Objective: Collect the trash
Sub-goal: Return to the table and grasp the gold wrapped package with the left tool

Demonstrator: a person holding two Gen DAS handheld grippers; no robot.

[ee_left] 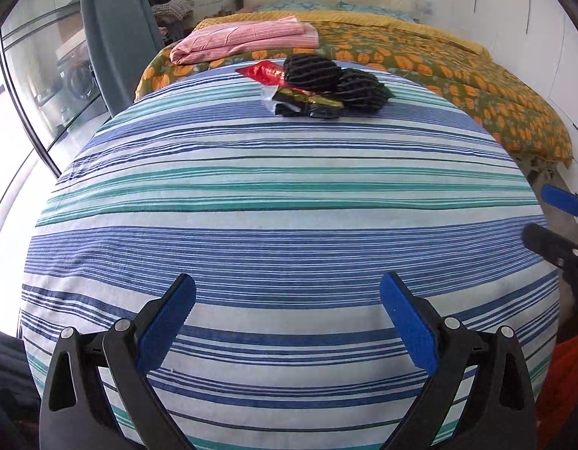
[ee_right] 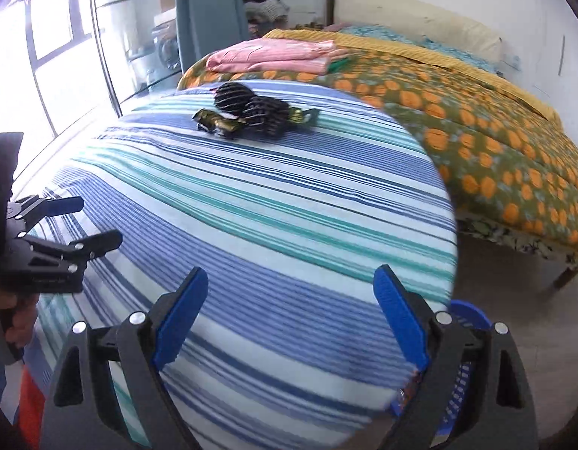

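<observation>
A small heap of trash lies at the far side of a round table [ee_left: 251, 232] covered in a blue and green striped cloth. It holds two black foam nets [ee_left: 311, 71] [ee_left: 360, 88], a red wrapper [ee_left: 264, 73] and gold-and-black wrappers [ee_left: 307, 107]. In the right wrist view the nets [ee_right: 247, 107] and a gold wrapper [ee_right: 214, 120] show at the table's [ee_right: 270, 206] far left. My left gripper [ee_left: 287, 285] [ee_right: 98, 221] hangs open over the near cloth, holding nothing. My right gripper [ee_right: 291, 273] [ee_left: 538, 212] is open too, over the table's right part.
A blue plastic basket [ee_right: 469, 315] stands on the floor under the table's right edge. Behind the table is a bed [ee_left: 476, 86] with an orange-flowered cover and folded pink cloth [ee_left: 247, 37]. Glass doors [ee_left: 45, 75] and a teal curtain [ee_left: 116, 18] close the left side.
</observation>
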